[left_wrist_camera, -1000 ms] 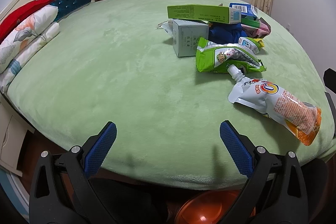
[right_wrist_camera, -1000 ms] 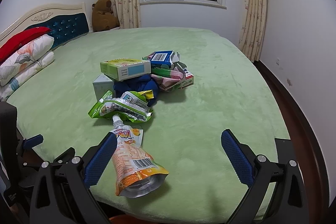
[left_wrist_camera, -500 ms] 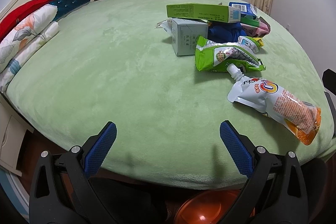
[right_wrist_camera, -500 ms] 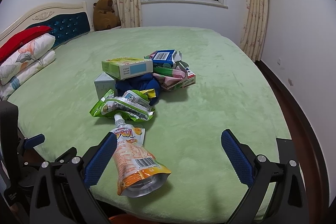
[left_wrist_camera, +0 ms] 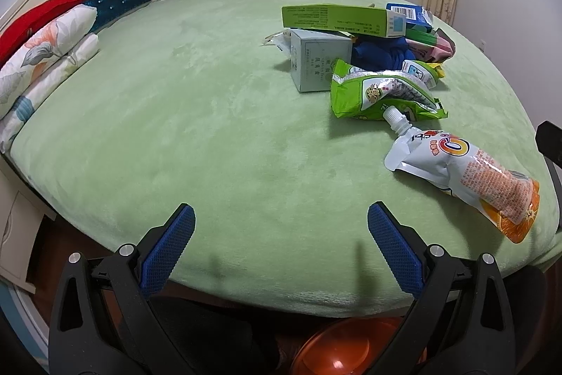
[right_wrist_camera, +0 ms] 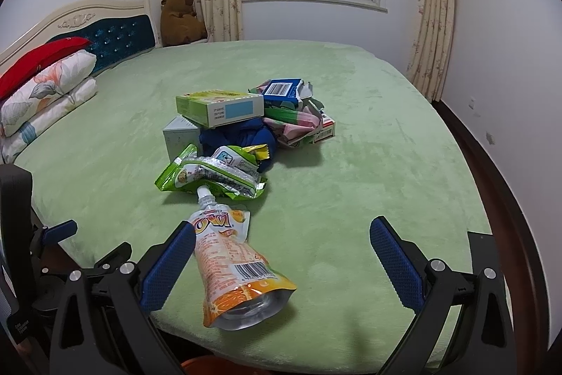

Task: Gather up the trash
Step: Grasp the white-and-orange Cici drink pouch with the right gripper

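Observation:
A pile of trash lies on a green bed [left_wrist_camera: 196, 115]: an orange-and-white drink pouch [left_wrist_camera: 463, 171] [right_wrist_camera: 232, 266] nearest the foot edge, a green snack bag [left_wrist_camera: 379, 90] [right_wrist_camera: 210, 174], a grey box [left_wrist_camera: 319, 62] [right_wrist_camera: 181, 136], a green carton [left_wrist_camera: 340, 18] [right_wrist_camera: 219, 106], a blue box [right_wrist_camera: 282, 88] and pink wrappers [right_wrist_camera: 298, 123]. My left gripper [left_wrist_camera: 281, 245] is open over the foot edge, left of the pouch, holding nothing. My right gripper [right_wrist_camera: 282, 255] is open with the pouch's lower half lying between its fingers, the left finger [right_wrist_camera: 168, 266] beside it.
Pillows [left_wrist_camera: 42, 51] and a padded headboard [right_wrist_camera: 105, 30] are at the left, a brown plush toy [right_wrist_camera: 181, 20] in the far corner. An orange bin [left_wrist_camera: 354, 347] sits on the floor below the foot edge. Curtains [right_wrist_camera: 432, 23] and a wall are to the right.
Both grippers have edged slightly forward toward the bed; the trash appears a little nearer. Both stay open and the trash has not moved.

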Motion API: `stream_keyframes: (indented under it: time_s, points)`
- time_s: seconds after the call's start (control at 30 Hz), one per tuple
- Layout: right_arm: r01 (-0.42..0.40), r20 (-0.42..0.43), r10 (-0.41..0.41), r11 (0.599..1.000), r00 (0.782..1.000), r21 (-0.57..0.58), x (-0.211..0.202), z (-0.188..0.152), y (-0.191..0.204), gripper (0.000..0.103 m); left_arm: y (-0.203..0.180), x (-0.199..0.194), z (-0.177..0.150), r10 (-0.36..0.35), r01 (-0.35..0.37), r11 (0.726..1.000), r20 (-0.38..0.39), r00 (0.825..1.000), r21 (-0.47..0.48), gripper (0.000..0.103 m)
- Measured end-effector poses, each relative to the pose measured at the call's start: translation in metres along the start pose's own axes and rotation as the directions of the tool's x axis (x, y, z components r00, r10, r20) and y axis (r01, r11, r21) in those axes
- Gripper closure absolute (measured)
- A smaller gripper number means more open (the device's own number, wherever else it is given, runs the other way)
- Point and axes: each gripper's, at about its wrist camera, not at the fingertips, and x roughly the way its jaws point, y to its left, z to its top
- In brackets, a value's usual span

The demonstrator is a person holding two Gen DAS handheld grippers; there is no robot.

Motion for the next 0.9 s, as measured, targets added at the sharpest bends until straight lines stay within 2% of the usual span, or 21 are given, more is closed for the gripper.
stream_keyframes:
  time_s: [0.3,0.57,0.7,0.83,0.9]
  points:
    - [0.0,-0.034,-0.002,0.998,0.999,-0.069,0.013,0.004,0.01,0.005,0.01,-0.001,-0.001,0.001,-0.001,1.0,-0.002,1.0,-0.016,0.007]
    - [-0.057,-0.11,0.042,0.988,0.993,-0.145,0.031,0.005,0.031,0.005,0.02,-0.002,-0.002,0.004,-0.004,1.0,-0.001,1.0,-0.027,0.007]
    - [-0.102,-0.2,0.056,0.968,0.978,-0.23,0.053,0.002,0.048,0.005,0.027,-0.003,-0.003,0.01,-0.01,0.999,-0.001,1.0,-0.034,0.007]
    - [-0.159,-0.332,0.065,0.951,0.941,-0.264,0.087,0.0,0.057,0.005,0.035,-0.003,-0.005,0.018,-0.018,0.999,-0.002,1.0,-0.043,0.007]
    - [-0.17,-0.37,0.067,0.953,0.927,-0.253,0.097,0.001,0.056,0.005,0.038,-0.002,-0.006,0.02,-0.02,0.999,-0.002,1.0,-0.045,0.007]
